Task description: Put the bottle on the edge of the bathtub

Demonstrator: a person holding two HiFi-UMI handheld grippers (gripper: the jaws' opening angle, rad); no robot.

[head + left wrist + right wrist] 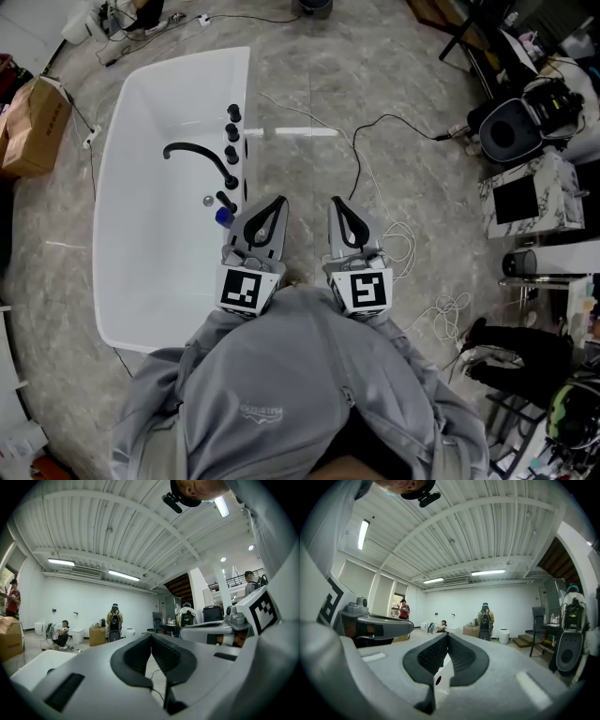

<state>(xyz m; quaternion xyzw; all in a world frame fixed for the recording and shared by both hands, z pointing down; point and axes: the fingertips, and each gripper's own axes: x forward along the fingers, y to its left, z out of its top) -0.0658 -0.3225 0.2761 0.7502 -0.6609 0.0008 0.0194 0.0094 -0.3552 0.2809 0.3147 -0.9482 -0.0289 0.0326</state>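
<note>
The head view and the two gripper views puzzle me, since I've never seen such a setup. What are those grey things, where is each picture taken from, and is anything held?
No robot here: a person in a grey hooded top holds a grey two-jaw gripper in each hand. The head view comes from a camera on the person's head, looking steeply down at the left gripper and right gripper, each carrying a black-and-white marker cube. The other two pictures come from a camera riding on each gripper, looking along its black-padded jaws into a white room. In both, the jaws are together with nothing between them, so nothing is held. Below is a grey stone-patterned floor with a white bathtub, a black curved tap on its edge, and a small blue item there, too small to identify.
</note>
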